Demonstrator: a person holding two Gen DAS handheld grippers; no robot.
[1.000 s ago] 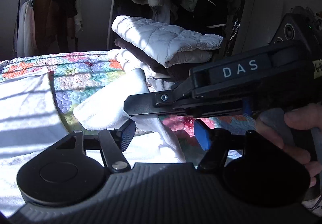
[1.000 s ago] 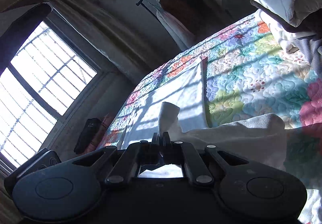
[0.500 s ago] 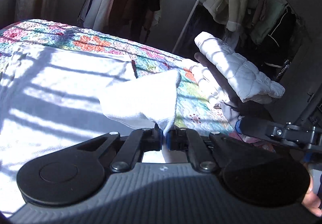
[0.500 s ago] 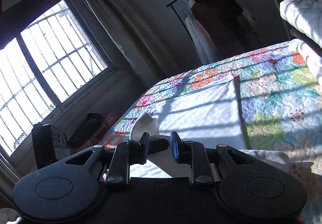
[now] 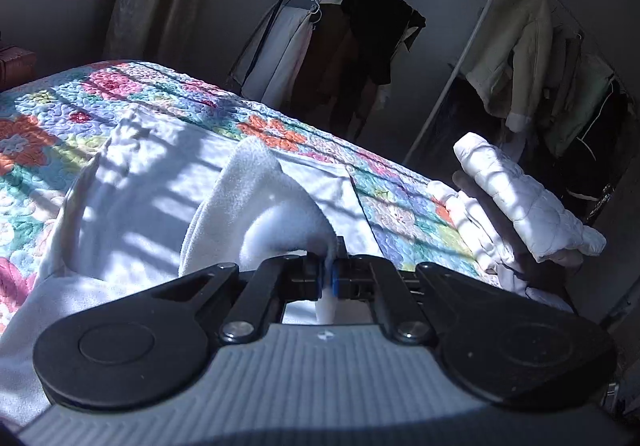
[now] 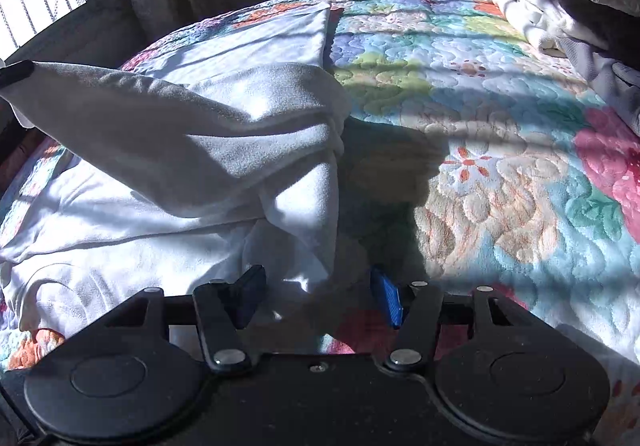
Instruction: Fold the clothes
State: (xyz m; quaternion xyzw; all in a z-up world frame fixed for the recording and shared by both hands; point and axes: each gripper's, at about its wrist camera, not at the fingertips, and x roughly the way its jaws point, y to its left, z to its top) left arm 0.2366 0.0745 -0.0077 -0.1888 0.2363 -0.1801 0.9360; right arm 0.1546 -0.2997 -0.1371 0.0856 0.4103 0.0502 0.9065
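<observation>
quilted bed [image 6: 500,185], white garment [image 6: 120,246], folded pile [image 6: 552,5]

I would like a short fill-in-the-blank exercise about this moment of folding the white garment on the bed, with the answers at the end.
1. The left gripper is ____ on a fold of the white garment.
2. The right gripper has its jaws ____, gripping nothing.
3. The garment lies on a floral ____ that covers the bed.
4. A white quilted jacket lies on top of the ____ of folded clothes.

Missing words: shut; open; quilt; pile
</observation>
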